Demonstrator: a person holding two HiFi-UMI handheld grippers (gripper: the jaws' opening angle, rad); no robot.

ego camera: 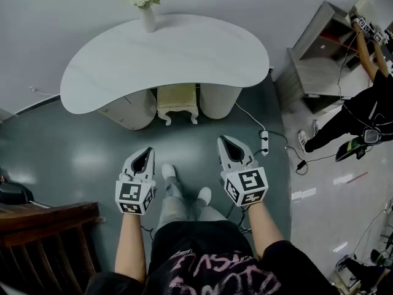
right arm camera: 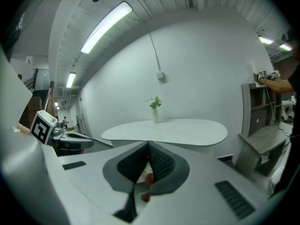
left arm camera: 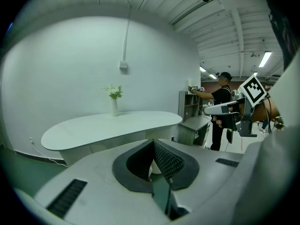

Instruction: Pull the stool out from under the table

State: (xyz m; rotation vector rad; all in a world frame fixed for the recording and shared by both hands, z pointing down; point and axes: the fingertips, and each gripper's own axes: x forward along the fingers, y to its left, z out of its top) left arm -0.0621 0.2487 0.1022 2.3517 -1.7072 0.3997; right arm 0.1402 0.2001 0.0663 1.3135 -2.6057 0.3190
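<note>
A cream stool (ego camera: 177,101) with curved legs sits tucked under the front edge of the white kidney-shaped table (ego camera: 110,66), between its two ribbed pedestals. My left gripper (ego camera: 142,158) and right gripper (ego camera: 232,149) hover side by side over the grey floor, well short of the stool, both shut with nothing between the pads. In the left gripper view the table (left arm camera: 112,125) lies ahead beyond the shut left gripper (left arm camera: 153,144); the stool is hidden there. The right gripper view shows the table (right arm camera: 164,130) past the shut right gripper (right arm camera: 148,146).
A white vase of flowers (ego camera: 146,8) stands at the table's back edge. A power strip and cable (ego camera: 264,142) lie on the floor to the right. A grey shelf unit (ego camera: 319,54) and another person (ego camera: 362,112) are at far right. A dark wooden chair (ego camera: 49,235) stands at near left.
</note>
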